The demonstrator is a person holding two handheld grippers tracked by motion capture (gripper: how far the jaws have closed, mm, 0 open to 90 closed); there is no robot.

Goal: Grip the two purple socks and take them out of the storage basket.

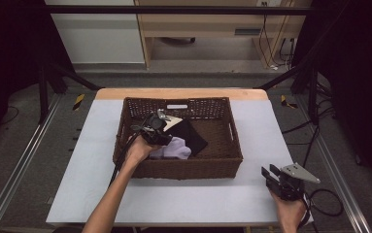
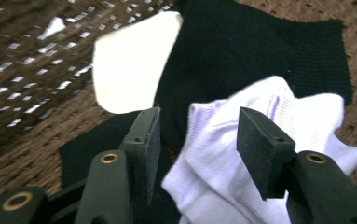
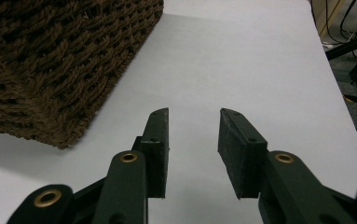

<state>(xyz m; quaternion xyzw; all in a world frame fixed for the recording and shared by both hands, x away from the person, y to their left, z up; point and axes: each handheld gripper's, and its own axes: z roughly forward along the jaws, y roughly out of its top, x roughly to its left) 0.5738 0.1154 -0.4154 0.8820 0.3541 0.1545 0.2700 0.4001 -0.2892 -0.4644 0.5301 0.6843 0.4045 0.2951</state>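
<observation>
A brown wicker basket (image 1: 222,165) stands in the middle of the white table. Inside it lie a black cloth (image 1: 191,135), a cream cloth (image 1: 172,122) and a pale lilac-white sock (image 1: 174,148). My left gripper (image 1: 160,130) is down inside the basket, open, its jaws just above the white sock (image 2: 241,140), with the black cloth (image 2: 241,51) and cream cloth (image 2: 129,70) beyond. My right gripper (image 1: 271,175) rests low over the table at the front right, open, with nothing between its jaws (image 3: 194,140).
The basket's corner (image 3: 64,70) stands left of the right gripper. White table surface (image 1: 251,194) lies in front of the basket and to both sides. Cables trail off the table's right edge. A metal frame surrounds the table.
</observation>
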